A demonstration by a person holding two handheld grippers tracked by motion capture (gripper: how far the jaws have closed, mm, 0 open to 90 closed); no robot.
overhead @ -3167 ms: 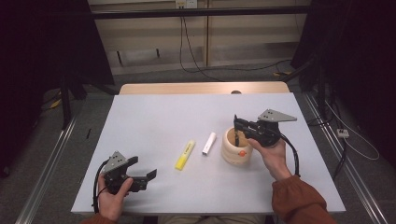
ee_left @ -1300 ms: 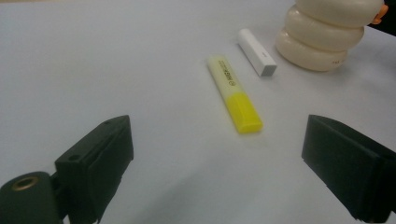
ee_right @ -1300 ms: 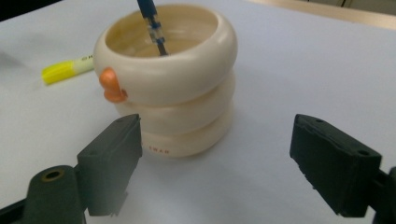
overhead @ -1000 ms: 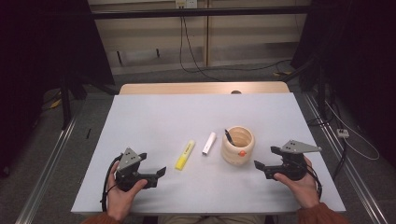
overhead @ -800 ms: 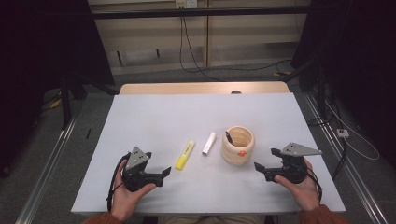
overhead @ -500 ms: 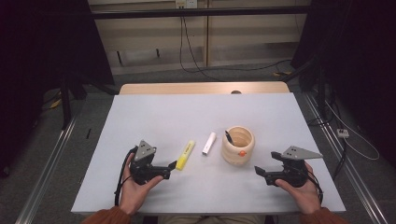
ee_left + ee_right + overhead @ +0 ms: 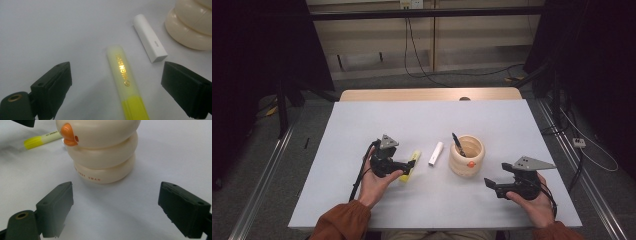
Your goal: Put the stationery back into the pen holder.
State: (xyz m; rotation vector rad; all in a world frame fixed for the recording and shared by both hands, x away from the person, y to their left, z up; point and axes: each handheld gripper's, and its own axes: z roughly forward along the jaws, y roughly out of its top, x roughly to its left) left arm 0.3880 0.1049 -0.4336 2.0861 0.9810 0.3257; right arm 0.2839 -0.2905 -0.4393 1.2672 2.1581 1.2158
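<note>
Highlighter [image 7: 409, 166] lies flat on the pale counter [image 7: 362, 125], seen from the high view, with the left tool [image 7: 404, 165] brought low at its near end, apparently lined up for a pickup. Just beside it lies a small white stick-shaped case [image 7: 435, 153], then a cream ringed pot [image 7: 466, 156] with a dark pen [image 7: 457, 142] standing tilted inside. Right tool [image 7: 492, 183] rests near the pot's front right, apart from it, idle by the look of it. Left gripper view: jaws spread wide, one on each side of the highlighter [image 7: 123, 82], neither touching it; its body is smooth translucent plastic, pale at the far end, saturated yellow nearer, gold lettering along the barrel. White case [image 7: 149, 37] is matte, square-edged, angled off toward the pot [image 7: 192, 22]. Right gripper view: jaws wide with nothing between them, pointed at the pot [image 7: 100, 150], which stacks as three glossy rounded rings with an orange beak-like nub [image 7: 68, 134] and small print on the lowest ring. Highlighter [image 7: 41, 140] lies behind it.
</note>
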